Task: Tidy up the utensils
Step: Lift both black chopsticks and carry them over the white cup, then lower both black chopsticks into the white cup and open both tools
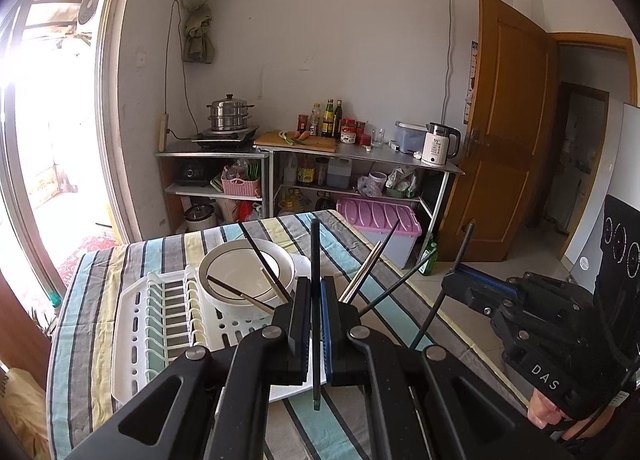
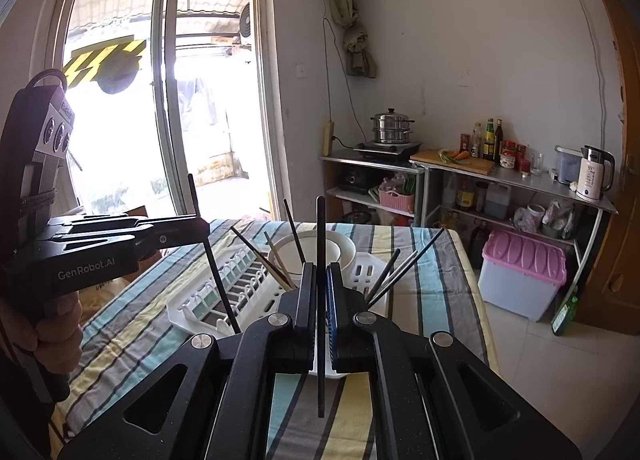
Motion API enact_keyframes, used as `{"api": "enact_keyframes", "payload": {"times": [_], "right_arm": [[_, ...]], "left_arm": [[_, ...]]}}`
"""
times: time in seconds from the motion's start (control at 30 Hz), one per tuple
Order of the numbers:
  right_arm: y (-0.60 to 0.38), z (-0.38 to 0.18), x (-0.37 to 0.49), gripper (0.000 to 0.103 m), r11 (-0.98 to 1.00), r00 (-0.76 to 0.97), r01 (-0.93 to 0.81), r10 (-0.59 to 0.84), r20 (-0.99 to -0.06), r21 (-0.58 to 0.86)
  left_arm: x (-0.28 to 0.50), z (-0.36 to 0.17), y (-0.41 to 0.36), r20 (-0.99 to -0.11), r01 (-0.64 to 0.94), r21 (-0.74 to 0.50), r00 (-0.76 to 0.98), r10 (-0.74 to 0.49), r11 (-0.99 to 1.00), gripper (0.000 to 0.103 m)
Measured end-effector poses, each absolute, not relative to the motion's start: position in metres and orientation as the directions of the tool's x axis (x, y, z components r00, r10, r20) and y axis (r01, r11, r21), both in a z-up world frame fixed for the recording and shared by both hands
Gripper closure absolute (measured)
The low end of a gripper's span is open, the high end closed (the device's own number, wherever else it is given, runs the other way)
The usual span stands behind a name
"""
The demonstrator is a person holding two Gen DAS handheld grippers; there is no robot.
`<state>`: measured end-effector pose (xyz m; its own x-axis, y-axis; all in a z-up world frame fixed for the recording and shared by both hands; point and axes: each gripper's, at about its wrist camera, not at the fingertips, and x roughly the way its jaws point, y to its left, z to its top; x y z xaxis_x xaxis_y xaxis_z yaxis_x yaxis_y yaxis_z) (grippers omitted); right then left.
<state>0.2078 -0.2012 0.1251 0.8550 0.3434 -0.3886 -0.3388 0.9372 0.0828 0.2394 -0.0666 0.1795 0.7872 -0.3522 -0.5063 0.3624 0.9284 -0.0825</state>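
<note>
1. Chopsticks: one black chopstick [image 1: 315, 300] is pinched upright in the left gripper [image 1: 316, 324], running between the pads from below the jaws to well above them.
2. Second chopstick [image 2: 321, 300] is clamped the same way in the right gripper [image 2: 320, 320], upright, tip above the jaws, lower end hanging below.
3. Both sets of jaws are narrow, pressed onto the sticks.
4. Right gripper seen from the left wrist view sits off to the right, its stick tilted slightly.
5. More chopsticks [image 1: 362, 276] fan out of something hidden behind the gripper bodies, at the near end of the rack [image 1: 136, 324].
6. Rack is white plastic, on the striped tablecloth [image 1: 96, 284].
7. Bowls [image 1: 244, 276] are stacked in the rack, just behind the fanned sticks.
8. Both grippers hover above the table's near edge, close side by side.
</note>
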Motion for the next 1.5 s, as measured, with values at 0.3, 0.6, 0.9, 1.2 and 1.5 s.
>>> {"api": "enact_keyframes", "payload": {"times": [0.3, 0.6, 0.9, 1.2, 1.5], "right_arm": [[-0.197, 0.142, 0.237, 0.098, 0.935, 0.865, -0.345, 0.352, -0.359, 0.086], [-0.194, 0.15, 0.262, 0.098, 0.935, 0.872, -0.343, 0.351, -0.342, 0.086], [-0.196, 0.148, 0.28, 0.098, 0.938, 0.875, -0.333, 0.345, -0.34, 0.093], [-0.197, 0.133, 0.292, 0.098, 0.94, 0.865, -0.325, 0.341, -0.369, 0.105], [-0.194, 0.116, 0.295, 0.098, 0.937, 0.847, -0.328, 0.347, -0.403, 0.118]], "left_arm": [[0.272, 0.201, -0.076, -0.49, 0.373, -0.096, 0.789, -0.37, 0.923, 0.099], [0.3, 0.21, -0.081, -0.48, 0.382, -0.097, 0.791, -0.38, 0.919, 0.099], [0.323, 0.207, -0.088, -0.475, 0.393, -0.108, 0.786, -0.395, 0.913, 0.099], [0.341, 0.182, -0.091, -0.512, 0.394, -0.129, 0.76, -0.401, 0.91, 0.099], [0.347, 0.159, -0.092, -0.548, 0.388, -0.134, 0.737, -0.394, 0.912, 0.099]]}}
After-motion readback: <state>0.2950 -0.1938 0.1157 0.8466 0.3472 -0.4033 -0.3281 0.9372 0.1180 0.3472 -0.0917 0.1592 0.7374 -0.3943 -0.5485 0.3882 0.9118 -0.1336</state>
